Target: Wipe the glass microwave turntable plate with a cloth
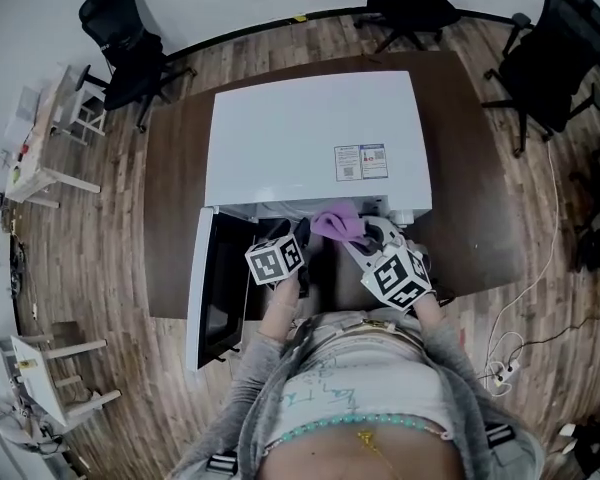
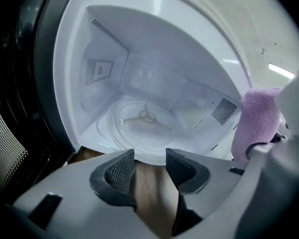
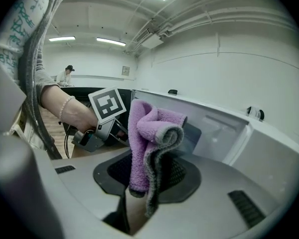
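a wood floor [image 1: 100, 268] runs round a dark table [image 1: 170, 218], with black chairs [image 1: 130, 43] pushed out toward the walls. on the table sits a white microwave [image 1: 315, 138], its door [image 1: 215, 288] swung open, left of both pairs of fingers. beyond the tips of the left gripper [image 2: 149, 159] the cavity opens. the glass plate [image 2: 139, 128] lies flat on the cavity's bottom, face up. it is round, so it has no long axis, and a spoked hub shows through it. the left fingers stand apart with nothing between them, only brown wood showing through the gap. the right gripper [image 3: 152, 169] is clamped on a purple cloth [image 3: 147, 133]. the cloth stands upright between the fingers, long axis up and down, folded over above the tips, a loose edge hanging below. it sits just right of the left fingers, at the cavity's mouth, apart from the plate.
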`<state>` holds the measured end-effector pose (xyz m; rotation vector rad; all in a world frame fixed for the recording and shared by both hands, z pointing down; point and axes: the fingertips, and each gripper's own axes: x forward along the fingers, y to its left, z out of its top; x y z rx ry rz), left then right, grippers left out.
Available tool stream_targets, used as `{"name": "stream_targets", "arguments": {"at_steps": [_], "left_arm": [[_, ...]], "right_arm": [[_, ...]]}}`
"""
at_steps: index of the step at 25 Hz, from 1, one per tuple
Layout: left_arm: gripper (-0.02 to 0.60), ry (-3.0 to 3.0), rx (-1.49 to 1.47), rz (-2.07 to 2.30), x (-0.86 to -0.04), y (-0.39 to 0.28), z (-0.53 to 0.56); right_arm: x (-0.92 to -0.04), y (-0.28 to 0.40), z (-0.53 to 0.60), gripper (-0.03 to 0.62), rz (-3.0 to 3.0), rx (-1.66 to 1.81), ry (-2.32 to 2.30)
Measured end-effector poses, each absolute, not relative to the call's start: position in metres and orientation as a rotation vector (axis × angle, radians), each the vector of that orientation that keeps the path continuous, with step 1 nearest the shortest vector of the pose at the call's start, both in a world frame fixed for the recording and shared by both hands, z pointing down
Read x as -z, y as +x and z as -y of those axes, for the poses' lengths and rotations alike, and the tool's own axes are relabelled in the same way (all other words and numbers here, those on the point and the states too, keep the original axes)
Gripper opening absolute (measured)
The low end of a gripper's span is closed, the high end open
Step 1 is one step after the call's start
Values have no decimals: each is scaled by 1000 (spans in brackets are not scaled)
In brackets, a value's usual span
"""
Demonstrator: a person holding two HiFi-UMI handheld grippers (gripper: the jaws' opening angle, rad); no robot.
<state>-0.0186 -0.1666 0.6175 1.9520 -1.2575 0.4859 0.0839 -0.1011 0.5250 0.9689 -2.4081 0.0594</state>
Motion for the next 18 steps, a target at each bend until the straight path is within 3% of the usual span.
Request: {"name": "stream_targets", "arguments": {"at_steps": [9, 18], "left_arm": [[18, 2140, -539, 1267, -581, -1, 143], [11, 2245, -465, 1207, -547, 24, 110]], "right_arm": [[-520, 80, 98, 120, 2455, -122, 920], [-510, 85, 89, 120, 2525, -179, 866]]}}
